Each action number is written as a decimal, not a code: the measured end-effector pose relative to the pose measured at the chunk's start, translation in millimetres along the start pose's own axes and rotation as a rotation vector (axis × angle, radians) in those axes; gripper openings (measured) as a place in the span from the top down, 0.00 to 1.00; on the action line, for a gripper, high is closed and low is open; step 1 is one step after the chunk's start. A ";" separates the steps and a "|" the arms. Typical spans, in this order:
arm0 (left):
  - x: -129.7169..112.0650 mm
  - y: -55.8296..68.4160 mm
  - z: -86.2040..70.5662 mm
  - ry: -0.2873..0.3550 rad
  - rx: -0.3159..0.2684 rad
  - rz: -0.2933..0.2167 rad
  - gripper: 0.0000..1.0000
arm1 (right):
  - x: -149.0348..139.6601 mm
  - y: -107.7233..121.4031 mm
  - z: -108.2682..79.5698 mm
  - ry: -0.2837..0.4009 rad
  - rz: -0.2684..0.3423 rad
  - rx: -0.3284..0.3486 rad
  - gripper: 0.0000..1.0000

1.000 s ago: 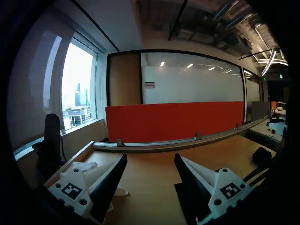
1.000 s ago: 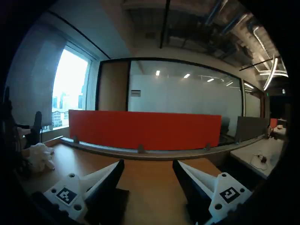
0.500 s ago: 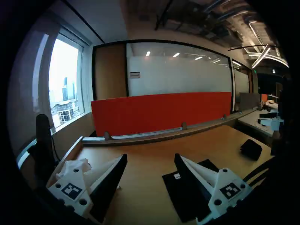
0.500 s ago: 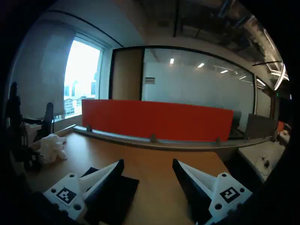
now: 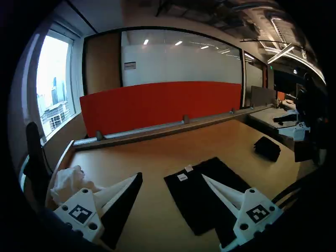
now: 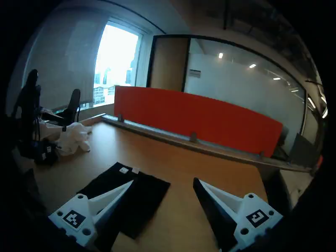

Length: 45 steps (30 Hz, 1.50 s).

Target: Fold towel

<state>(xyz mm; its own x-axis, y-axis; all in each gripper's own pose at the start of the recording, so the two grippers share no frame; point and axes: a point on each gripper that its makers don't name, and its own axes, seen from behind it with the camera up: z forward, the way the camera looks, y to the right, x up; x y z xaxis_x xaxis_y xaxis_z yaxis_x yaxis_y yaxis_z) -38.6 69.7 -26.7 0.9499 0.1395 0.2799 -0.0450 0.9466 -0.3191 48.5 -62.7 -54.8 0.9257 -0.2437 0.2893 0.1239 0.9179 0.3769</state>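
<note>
A black towel [image 5: 201, 189] lies flat on the wooden table [image 5: 159, 155], with small white tags near its far edge. In the left gripper view it sits under and behind the right finger of my left gripper [image 5: 170, 191], which is open and holds nothing. In the right gripper view the same black towel [image 6: 134, 197] lies by the left finger of my right gripper [image 6: 166, 193], also open with nothing between its fingers. Both grippers hover above the table, apart from the towel.
A crumpled white cloth [image 5: 69, 180] [image 6: 75, 136] lies at the table's left edge. A small folded black item [image 5: 267, 148] rests at the right side. A red divider panel [image 5: 164, 103] runs along the table's far edge. Black chairs [image 6: 29, 101] stand by the window.
Both views have tilted downward over the last second. The black towel and more of the table have come into sight. Both grippers stayed open.
</note>
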 end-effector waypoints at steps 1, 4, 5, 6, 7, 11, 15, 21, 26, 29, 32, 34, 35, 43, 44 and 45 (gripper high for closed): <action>-4.1 1.2 0.9 -0.009 -0.003 0.005 0.07 | -2.9 -1.2 1.1 -0.008 -0.002 0.005 0.00; -17.1 5.7 3.5 -0.036 -0.014 0.017 0.07 | -13.7 -6.2 4.4 -0.037 -0.001 0.024 0.00; -21.4 7.3 4.2 -0.044 -0.018 0.020 0.07 | -17.7 -8.0 5.3 -0.047 0.000 0.030 0.00; -26.3 9.7 5.0 -0.053 -0.024 0.021 0.07 | -21.7 -10.4 6.5 -0.056 0.002 0.038 0.00; -30.7 12.0 5.7 -0.061 -0.029 0.021 0.07 | -25.0 -12.6 7.7 -0.064 0.004 0.046 0.00; -49.0 20.4 8.5 -0.094 -0.049 0.022 0.07 | -38.6 -21.3 12.2 -0.090 0.004 0.073 0.00; -66.8 28.1 12.0 -0.128 -0.066 0.023 0.07 | -54.0 -28.6 16.1 -0.117 -0.004 0.093 0.00; -89.4 37.0 18.1 -0.162 -0.082 0.033 0.07 | -78.8 -37.9 23.4 -0.154 -0.023 0.122 0.00; -108.2 44.7 24.1 -0.192 -0.095 0.048 0.07 | -101.3 -44.7 29.3 -0.188 -0.043 0.142 0.00; -121.6 49.3 28.1 -0.214 -0.102 0.051 0.07 | -114.7 -49.1 33.1 -0.210 -0.048 0.155 0.00; -135.0 53.8 32.0 -0.237 -0.113 0.054 0.07 | -126.7 -53.1 36.7 -0.226 -0.052 0.166 0.00; -143.6 57.1 34.4 -0.253 -0.123 0.061 0.06 | -134.9 -56.0 38.8 -0.239 -0.056 0.175 0.00; -147.5 58.7 35.5 -0.261 -0.128 0.064 0.07 | -138.8 -57.4 39.7 -0.245 -0.058 0.179 0.00; -175.8 70.1 45.7 -0.315 -0.164 0.091 0.07 | -170.5 -65.9 47.8 -0.307 -0.061 0.210 0.00; -179.0 71.3 46.8 -0.321 -0.167 0.092 0.07 | -174.3 -66.8 48.7 -0.314 -0.062 0.214 0.00; -182.7 72.6 48.0 -0.328 -0.171 0.093 0.07 | -178.5 -67.8 49.6 -0.321 -0.063 0.218 0.00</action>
<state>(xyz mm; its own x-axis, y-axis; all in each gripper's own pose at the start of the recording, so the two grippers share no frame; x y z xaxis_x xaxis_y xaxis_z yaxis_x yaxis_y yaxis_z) -230.2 126.9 -57.5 0.7931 0.3342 0.5092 -0.0475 0.8674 -0.4953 -142.8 -97.0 -88.4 0.7553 -0.4148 0.5074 0.0662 0.8186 0.5706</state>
